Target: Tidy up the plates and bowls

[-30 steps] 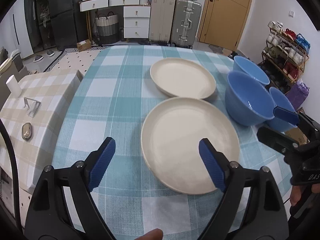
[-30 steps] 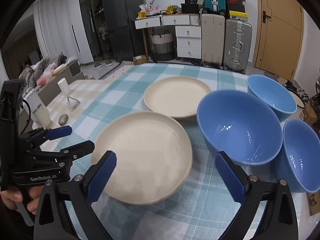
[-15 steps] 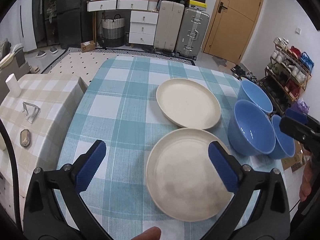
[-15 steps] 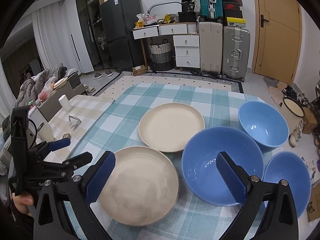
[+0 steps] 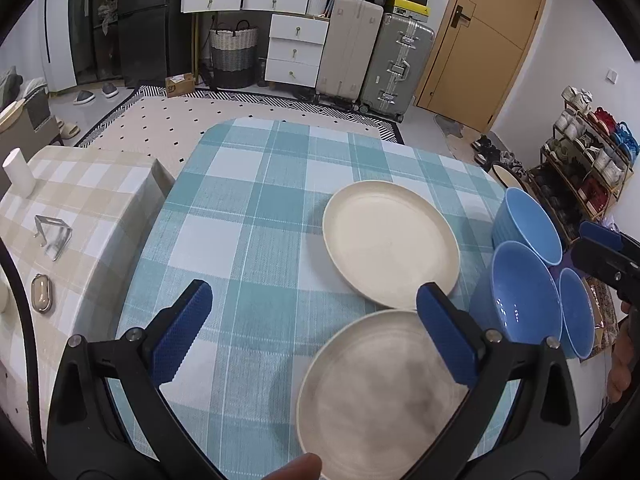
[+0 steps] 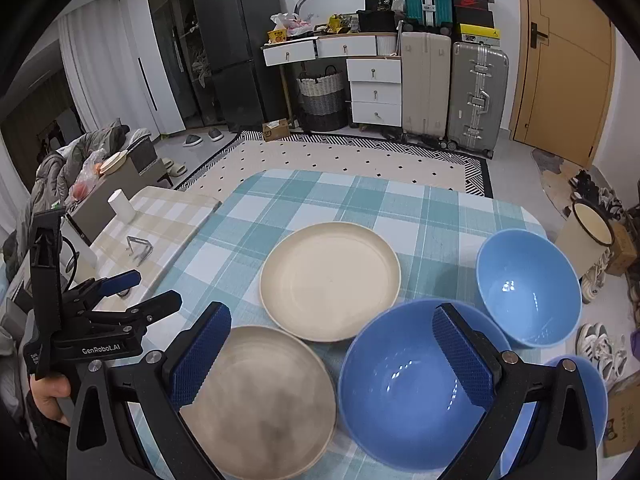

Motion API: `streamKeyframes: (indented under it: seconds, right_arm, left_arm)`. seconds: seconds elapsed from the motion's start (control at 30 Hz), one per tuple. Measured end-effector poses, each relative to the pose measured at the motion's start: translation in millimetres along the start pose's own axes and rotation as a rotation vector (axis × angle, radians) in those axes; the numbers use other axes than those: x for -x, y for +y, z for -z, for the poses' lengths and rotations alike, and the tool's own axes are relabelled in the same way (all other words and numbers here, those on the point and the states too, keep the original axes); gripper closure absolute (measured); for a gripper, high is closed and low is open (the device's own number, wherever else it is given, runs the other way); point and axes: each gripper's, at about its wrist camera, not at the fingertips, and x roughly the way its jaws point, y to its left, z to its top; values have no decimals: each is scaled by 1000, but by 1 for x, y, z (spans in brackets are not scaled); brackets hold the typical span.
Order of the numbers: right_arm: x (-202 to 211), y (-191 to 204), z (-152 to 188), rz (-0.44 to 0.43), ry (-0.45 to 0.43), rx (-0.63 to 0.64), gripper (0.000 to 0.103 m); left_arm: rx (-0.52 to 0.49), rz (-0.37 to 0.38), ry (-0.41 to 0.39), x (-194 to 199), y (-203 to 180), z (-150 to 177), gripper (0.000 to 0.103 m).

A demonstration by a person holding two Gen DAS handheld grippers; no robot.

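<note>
Both hand-held grippers released and gripping nothing: left hand-held gripper [image 5: 312,336] spread wide above the checked surface [image 5: 248,216], right hand-held gripper [image 6: 332,356] likewise spread, pads clear of everything. Two cream plates side by side toward the surface's right half: near plate [image 5: 376,396] by the near edge, far plate [image 5: 390,242] just beyond it, rims almost touching. Three blue bowls along the right edge: big bowl [image 6: 416,384] just right of the near plate, far bowl [image 6: 528,286] behind it toward the far right corner, third bowl [image 6: 588,396] at the near right corner, partly hidden by a gripper arm. Nothing stacked yet, judging by how things lie. Near plate down and to the right of the left gripper's midline, under its right pad only; big bowl straight ahead and below the right gripper, which looks the nearer hand for the bowls. Plates and bowls round, so no long axis to line up; rim approach probably best from the near edge
</note>
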Motion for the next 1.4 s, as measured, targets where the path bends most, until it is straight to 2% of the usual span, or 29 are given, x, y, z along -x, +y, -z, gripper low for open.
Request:
streamKeyframes:
  seconds: [0.4,0.63,0.97,1.1,1.23,1.4]
  right_arm:
    - [-76,-21,-35,-9,130,-13,1]
    - [-125,-40,-41,21,216,-21,1]
    - [-171,-59,-40,39,298,-36,5]
    - [-186,-65,-39,40,331,-49,8]
    - [-200,-68,-37,33,370,-59,17]
    - [-213,-69,-34,17,403,-54,20]
  left_arm:
    - [16,-14,86,-71,1,-23,1]
    - [29,-29,139,-113,2,-27,1]
    - [26,-27,191,-152,2,-27,2]
    - [23,-26,207,-159,4,-27,6]
    - [53,-2,237,-170,9,-26,20]
    - [57,22,258,-181,9,-23,31]
